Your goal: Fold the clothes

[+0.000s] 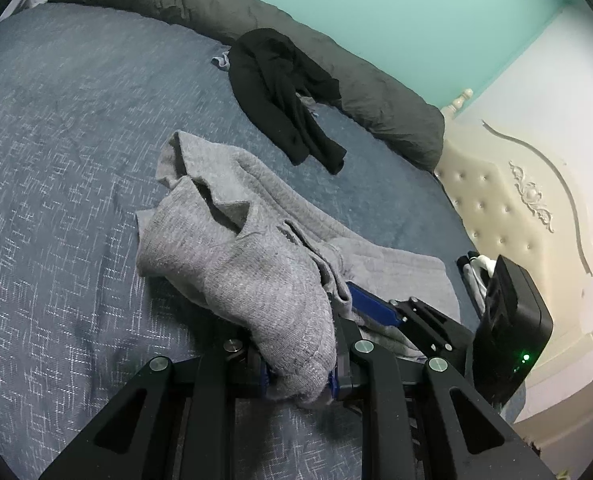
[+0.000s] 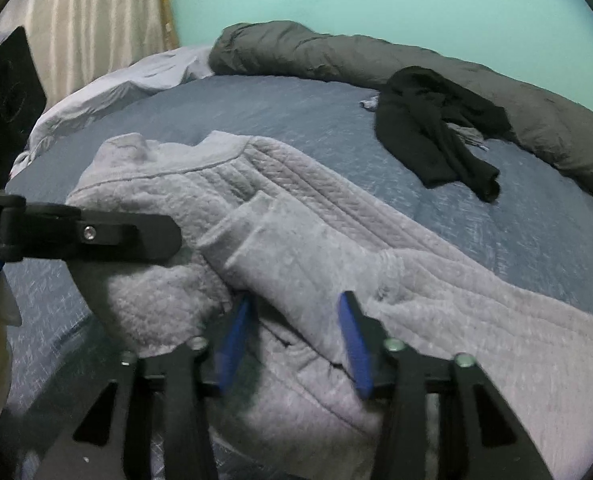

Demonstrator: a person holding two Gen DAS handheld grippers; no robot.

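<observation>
Lay crumpled on the blue patterned bedspread (image 1: 56, 140): soft grey knitted sweater (image 1: 232, 256). Pinched a bunched sleeve end of it between closed jaws: left gripper (image 1: 298, 380). Stood wide open with blue pads either side of a fold, gripping nothing: right gripper (image 2: 292, 344). Further off, near the rolled olive duvet (image 2: 536, 92): crumpled black garment (image 2: 432, 136).

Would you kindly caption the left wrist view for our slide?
Left gripper clamps a grey sweater on a blue bedspread; black garment beyond.
</observation>
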